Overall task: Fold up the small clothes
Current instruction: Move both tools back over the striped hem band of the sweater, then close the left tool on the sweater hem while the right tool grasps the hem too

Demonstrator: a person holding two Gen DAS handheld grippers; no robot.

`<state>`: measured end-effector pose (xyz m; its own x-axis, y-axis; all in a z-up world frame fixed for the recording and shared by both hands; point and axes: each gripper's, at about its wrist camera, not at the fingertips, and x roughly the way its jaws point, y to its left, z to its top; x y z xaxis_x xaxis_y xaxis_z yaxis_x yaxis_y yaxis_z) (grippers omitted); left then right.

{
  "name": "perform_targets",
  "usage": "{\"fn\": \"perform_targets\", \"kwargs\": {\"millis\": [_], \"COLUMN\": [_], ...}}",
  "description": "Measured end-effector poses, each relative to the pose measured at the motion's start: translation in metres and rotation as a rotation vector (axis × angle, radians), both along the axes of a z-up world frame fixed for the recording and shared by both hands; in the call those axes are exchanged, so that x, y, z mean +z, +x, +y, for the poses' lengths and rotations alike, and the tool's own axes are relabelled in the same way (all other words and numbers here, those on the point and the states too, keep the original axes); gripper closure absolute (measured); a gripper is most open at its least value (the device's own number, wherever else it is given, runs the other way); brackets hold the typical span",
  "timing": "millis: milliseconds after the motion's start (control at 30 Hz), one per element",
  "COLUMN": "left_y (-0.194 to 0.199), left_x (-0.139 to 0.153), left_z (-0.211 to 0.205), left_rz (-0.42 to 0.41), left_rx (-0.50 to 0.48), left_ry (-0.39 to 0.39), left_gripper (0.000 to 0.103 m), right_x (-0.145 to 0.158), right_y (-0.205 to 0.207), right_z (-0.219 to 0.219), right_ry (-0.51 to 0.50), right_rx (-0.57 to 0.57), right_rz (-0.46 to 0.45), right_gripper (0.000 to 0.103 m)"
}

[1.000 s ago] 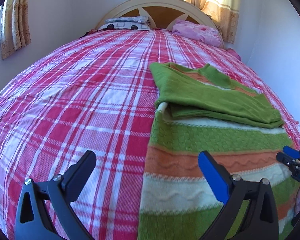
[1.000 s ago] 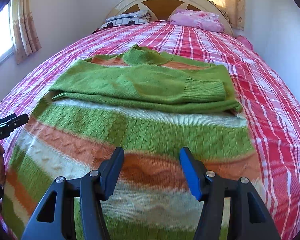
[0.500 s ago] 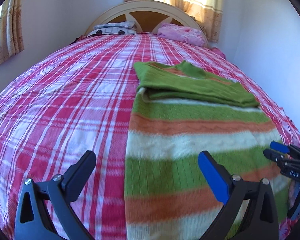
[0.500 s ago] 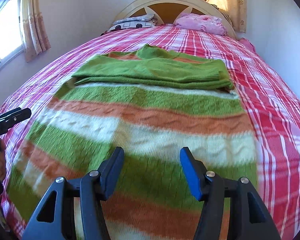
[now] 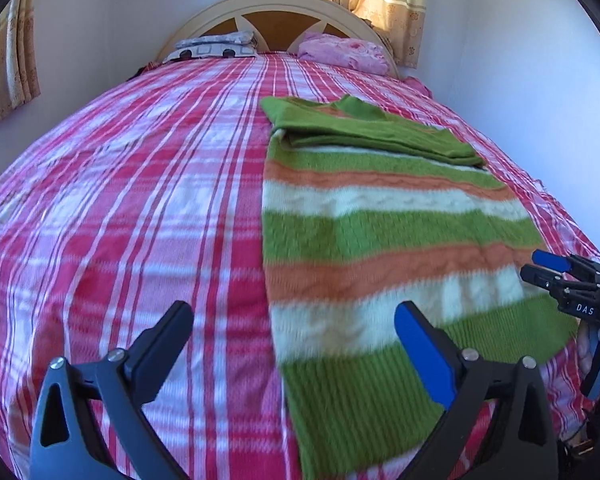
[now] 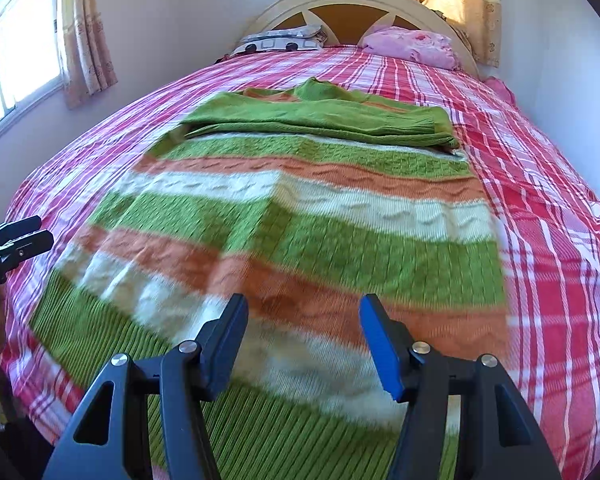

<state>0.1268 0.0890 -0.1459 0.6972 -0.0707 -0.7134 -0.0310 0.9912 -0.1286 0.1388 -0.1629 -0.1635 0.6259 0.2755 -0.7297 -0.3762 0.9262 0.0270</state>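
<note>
The striped knit sweater (image 6: 300, 216) lies flat on the plaid bedspread (image 5: 140, 208), its green sleeves (image 6: 320, 120) folded across the chest; the left gripper (image 5: 294, 344) hangs over the sweater's left edge, fingers spread and holding nothing; the right gripper (image 6: 304, 336) hovers above the hem, also released; pillows (image 5: 216, 46) rest at the headboard (image 5: 276, 4).

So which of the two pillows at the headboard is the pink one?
The pink pillow is the right-hand one as both cameras look up the bed, nearer the side wall. The other pillow on the left is grey-white with dark square and dot patterns.
</note>
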Motion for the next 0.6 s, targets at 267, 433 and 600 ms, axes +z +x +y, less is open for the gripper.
{"fn": "perform_targets", "kwargs": {"millis": [267, 433, 600], "left_y": [-0.034, -0.038, -0.039], "left_x": [-0.015, -0.028, -0.034], "left_z": [-0.001, -0.009, -0.012], "left_rz": [0.04, 0.092, 0.113], "left_rx": [-0.026, -0.049, -0.037], "left_ry": [-0.069, -0.146, -0.159], "left_gripper": [0.027, 0.039, 0.043], "right_x": [-0.001, -0.003, -0.003], "right_y": [-0.045, -0.063, -0.07], "right_z": [-0.014, -0.019, -0.033], "right_ry": [-0.035, -0.068, -0.068], "right_rx": [0.01, 0.016, -0.006], "right_rz": [-0.02, -0.033, -0.031], "right_gripper": [0.044, 0.044, 0.044]}}
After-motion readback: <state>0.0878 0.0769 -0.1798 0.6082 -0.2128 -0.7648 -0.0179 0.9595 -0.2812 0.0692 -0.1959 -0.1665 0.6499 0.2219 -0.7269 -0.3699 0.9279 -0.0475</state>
